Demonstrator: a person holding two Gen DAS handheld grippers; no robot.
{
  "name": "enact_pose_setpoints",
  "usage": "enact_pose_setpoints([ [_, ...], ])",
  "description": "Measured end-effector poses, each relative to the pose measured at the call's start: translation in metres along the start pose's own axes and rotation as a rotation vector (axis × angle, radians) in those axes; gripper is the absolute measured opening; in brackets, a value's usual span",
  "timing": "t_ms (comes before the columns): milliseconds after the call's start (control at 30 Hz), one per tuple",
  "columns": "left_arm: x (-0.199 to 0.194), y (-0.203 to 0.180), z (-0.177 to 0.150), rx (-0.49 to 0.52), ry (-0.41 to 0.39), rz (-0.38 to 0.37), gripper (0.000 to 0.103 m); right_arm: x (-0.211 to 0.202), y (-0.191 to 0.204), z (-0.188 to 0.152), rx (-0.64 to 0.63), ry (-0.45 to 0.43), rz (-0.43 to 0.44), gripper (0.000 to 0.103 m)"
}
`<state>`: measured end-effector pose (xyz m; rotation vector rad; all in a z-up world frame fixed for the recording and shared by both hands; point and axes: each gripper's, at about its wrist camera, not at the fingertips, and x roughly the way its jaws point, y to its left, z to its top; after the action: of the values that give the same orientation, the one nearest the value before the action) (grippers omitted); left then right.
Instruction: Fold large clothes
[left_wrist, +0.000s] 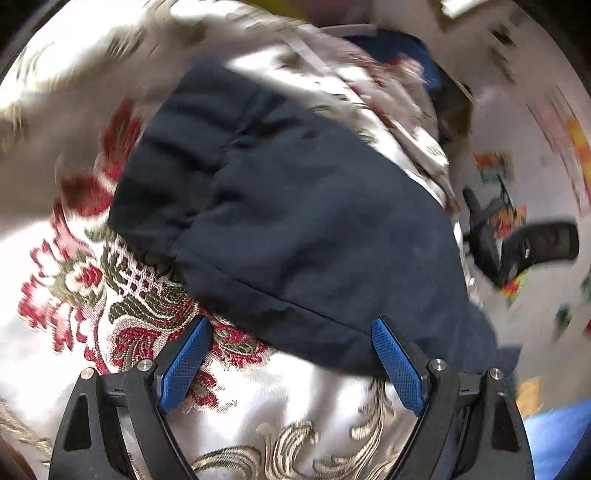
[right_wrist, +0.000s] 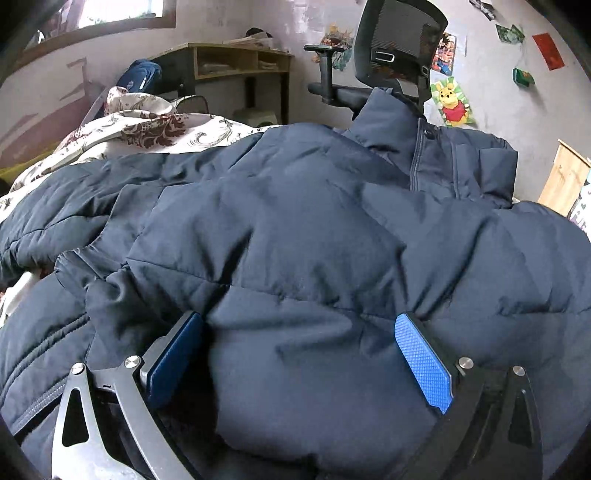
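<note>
A dark navy puffer jacket lies spread on a bed with a floral cover. In the right wrist view it fills the frame, collar and zipper at the upper right. My right gripper is open, its blue pads on either side of a puffy fold of the jacket, pressing into it. In the left wrist view a navy sleeve or hem lies on the cover. My left gripper is open, just at the near edge of that fabric, holding nothing.
The floral bed cover is white with red and green patterns. A black office chair stands behind the jacket. A wooden desk and a blue backpack stand by the far wall. Posters hang on the wall.
</note>
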<state>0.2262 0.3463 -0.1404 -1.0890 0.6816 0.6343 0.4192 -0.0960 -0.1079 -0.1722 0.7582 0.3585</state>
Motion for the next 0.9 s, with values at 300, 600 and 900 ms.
enact_pose_setpoints([
  [300, -0.003, 0.0, 0.021, -0.089, -0.063, -0.06, 0.029, -0.003, 0.002, -0.004, -0.01, -0.029, -0.019, 0.102],
  [600, -0.083, -0.072, 0.013, 0.235, -0.306, -0.062, 0.008, -0.046, -0.01, -0.004, 0.057, -0.116, 0.072, 0.102],
  [900, -0.156, -0.203, -0.047, 0.709, -0.445, -0.24, 0.007, -0.125, -0.048, 0.002, -0.03, -0.146, 0.069, 0.102],
])
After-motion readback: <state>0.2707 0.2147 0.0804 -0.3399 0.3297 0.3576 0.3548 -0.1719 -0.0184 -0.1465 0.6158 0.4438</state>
